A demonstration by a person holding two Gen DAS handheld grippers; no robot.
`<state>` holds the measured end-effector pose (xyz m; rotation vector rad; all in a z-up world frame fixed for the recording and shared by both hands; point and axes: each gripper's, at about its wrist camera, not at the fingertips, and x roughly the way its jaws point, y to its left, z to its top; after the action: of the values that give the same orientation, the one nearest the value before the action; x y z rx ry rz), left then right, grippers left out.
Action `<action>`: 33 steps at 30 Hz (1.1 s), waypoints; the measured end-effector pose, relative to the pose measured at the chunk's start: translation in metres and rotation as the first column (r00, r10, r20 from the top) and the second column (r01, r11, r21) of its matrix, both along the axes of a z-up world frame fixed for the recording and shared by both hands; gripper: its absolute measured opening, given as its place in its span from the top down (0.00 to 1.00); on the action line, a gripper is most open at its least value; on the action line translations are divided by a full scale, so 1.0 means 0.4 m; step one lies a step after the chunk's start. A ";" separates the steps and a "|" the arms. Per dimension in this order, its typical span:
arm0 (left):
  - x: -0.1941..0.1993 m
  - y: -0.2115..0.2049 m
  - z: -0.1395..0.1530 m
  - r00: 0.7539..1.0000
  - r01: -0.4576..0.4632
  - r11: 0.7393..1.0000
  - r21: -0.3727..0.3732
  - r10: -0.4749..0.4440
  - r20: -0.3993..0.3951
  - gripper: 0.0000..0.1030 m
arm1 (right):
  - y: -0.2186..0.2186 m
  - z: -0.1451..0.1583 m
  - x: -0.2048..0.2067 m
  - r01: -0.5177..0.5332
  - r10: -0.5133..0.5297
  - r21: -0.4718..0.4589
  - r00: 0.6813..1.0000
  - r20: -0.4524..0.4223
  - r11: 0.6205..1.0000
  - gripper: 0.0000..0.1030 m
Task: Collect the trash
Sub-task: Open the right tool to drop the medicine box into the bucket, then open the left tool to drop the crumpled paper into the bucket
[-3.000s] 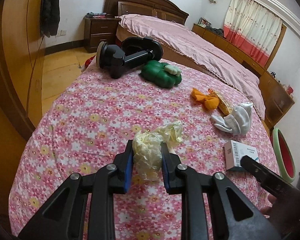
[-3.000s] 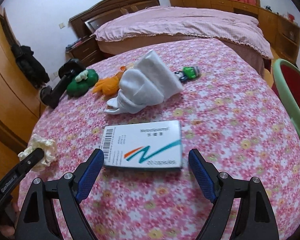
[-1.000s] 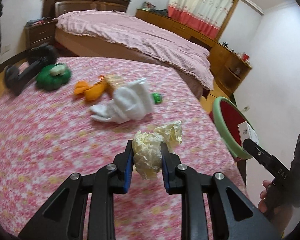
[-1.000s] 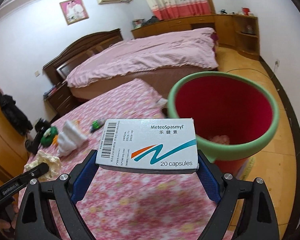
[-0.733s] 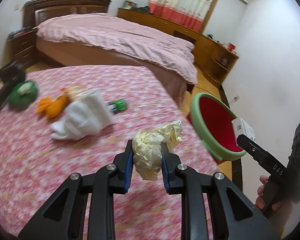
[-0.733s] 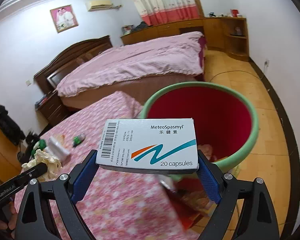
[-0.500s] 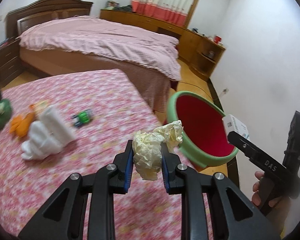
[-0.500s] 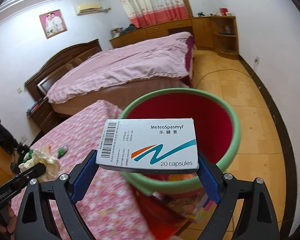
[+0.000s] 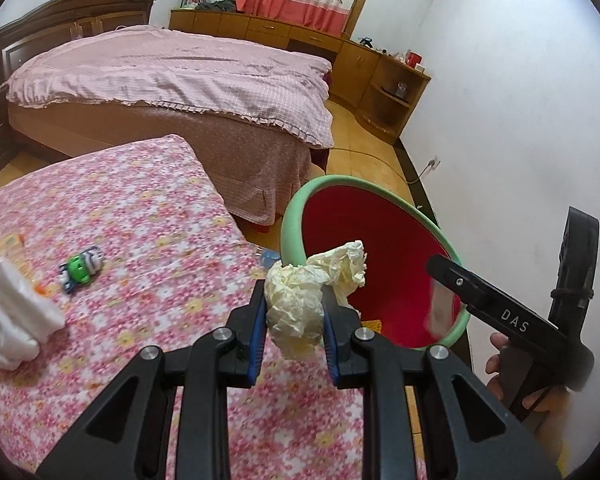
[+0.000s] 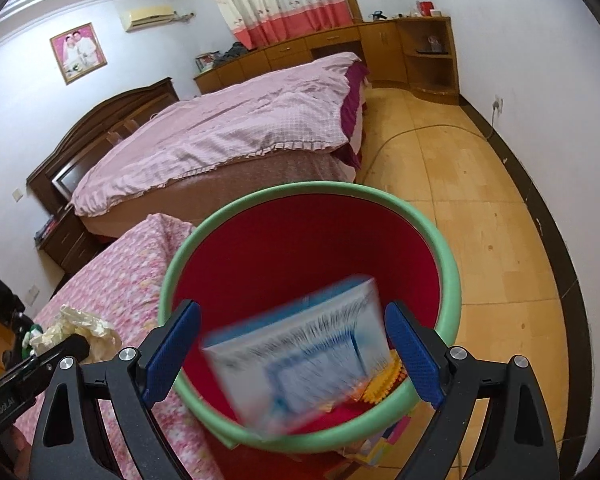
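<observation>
right gripper (image 10: 292, 350) is wide open with the medicine box (image 10: 300, 364) dropping into the bin (image 10: 448, 276), so swing the left gripper (image 9: 294, 320), clamped on the crumpled paper (image 9: 300, 300), fully over that bin's rim before letting go

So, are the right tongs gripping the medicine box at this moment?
No, the right tongs stand open, and the blurred medicine box hangs tilted between them without touching the pads, over the red bin.

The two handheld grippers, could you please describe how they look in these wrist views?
Both the left gripper and the right gripper have black plastic scissor-like arms with silver rivets and blue textured pads. The right one's side bears white letters "DAS". No sleeve shows.
</observation>
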<state>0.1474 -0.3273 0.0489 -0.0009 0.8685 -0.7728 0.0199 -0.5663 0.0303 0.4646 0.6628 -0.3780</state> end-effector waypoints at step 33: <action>-0.022 -0.158 -0.020 0.996 0.083 0.996 0.021 -0.084 0.031 0.52 | -0.092 0.034 -0.126 0.116 -0.117 0.021 0.990 0.076 0.993 0.09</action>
<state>0.1384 -0.3904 0.0408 0.0650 0.8501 -0.8404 -0.0305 -0.6031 0.0441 0.5327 0.5659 -0.4629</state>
